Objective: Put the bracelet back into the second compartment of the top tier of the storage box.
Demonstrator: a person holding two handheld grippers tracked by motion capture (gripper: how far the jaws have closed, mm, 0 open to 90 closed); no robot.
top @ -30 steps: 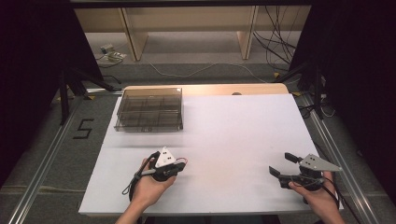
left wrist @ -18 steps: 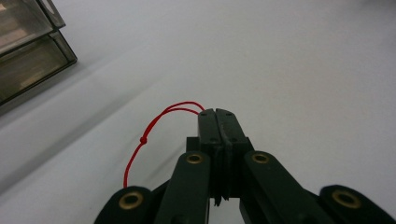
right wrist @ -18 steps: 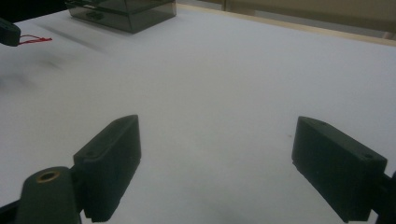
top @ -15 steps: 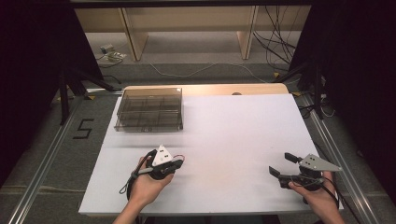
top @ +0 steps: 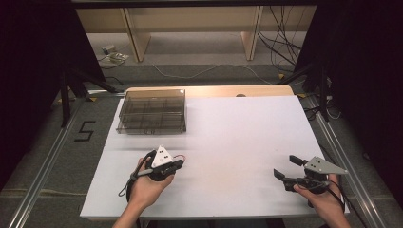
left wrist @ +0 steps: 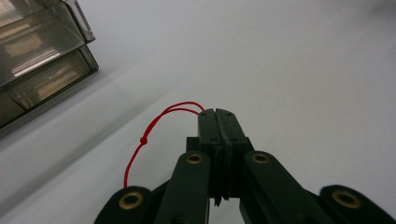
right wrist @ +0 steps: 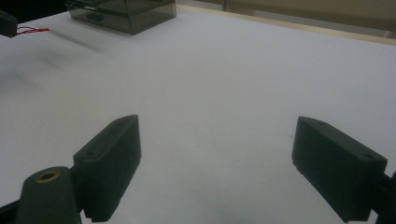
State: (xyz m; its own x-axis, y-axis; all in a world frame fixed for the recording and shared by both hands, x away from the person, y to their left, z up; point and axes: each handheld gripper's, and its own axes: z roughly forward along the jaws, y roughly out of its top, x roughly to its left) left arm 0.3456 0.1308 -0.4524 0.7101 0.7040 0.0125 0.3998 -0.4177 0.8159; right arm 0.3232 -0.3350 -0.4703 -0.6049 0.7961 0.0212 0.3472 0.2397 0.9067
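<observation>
Thread [left wrist: 154, 126], thin red, knotted, pinched by left hand-held gripper [left wrist: 218, 116].

The high view looked forward and down from above the person's side, taking in the whole white table [top: 237, 137] from afar. The left gripper view sat low and close over the sheet, facing along its own jaws, with the smoky clear box [left wrist: 37, 56] at ten o'clock. The right gripper view skimmed the table just as low, facing across it, the same box [right wrist: 121, 11] far off at eleven o'clock. All three shared that box [top: 152, 110] and the white surface.
</observation>
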